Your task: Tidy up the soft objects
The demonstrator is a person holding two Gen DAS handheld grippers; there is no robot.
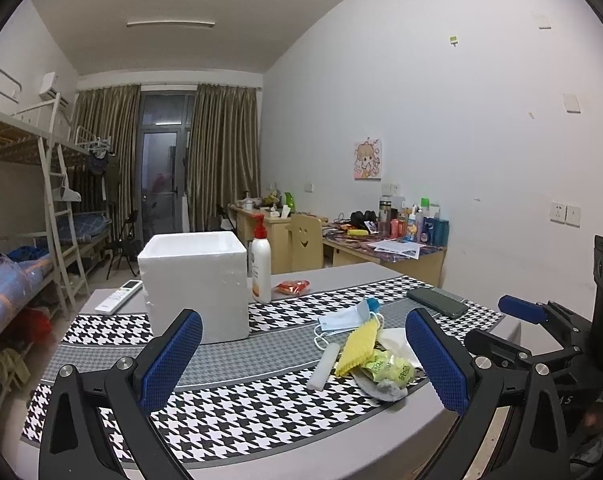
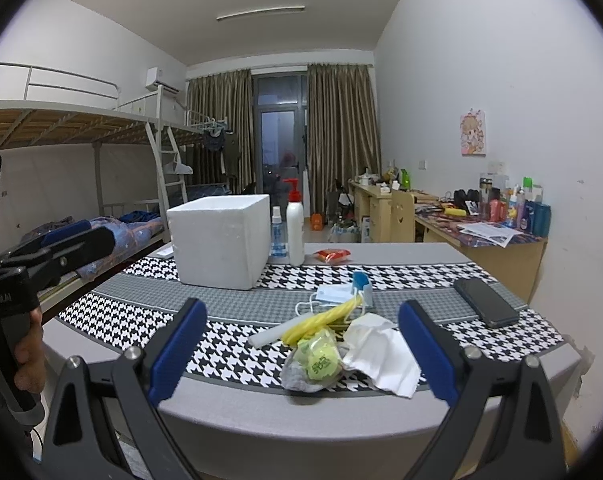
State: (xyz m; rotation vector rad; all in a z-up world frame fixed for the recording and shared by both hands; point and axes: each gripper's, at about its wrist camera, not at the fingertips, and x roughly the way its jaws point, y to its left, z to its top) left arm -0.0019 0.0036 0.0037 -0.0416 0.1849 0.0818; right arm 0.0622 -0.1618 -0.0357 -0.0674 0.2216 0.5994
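A pile of soft things lies near the table's front edge: a yellow sponge (image 1: 357, 346) (image 2: 321, 322), a white foam stick (image 1: 323, 366) (image 2: 267, 336), a green packet (image 1: 389, 368) (image 2: 319, 358) on a grey sock (image 1: 381, 390) (image 2: 297, 378), a white tissue (image 2: 381, 352) and a blue face mask (image 1: 343, 318) (image 2: 333, 293). A white foam box (image 1: 195, 282) (image 2: 221, 240) stands open-topped behind. My left gripper (image 1: 303, 360) is open and empty, left of the pile. My right gripper (image 2: 301, 350) is open and empty, with the pile between its fingers' line of sight.
A white pump bottle (image 1: 260, 264) (image 2: 294, 228), a small blue spray bottle (image 2: 276, 236), a red snack packet (image 1: 291, 287) (image 2: 333, 255), a black phone (image 1: 437, 302) (image 2: 485, 302) and a white remote (image 1: 117, 297) lie on the houndstooth table runner (image 1: 241, 412). Bunk beds stand at left, desks at right.
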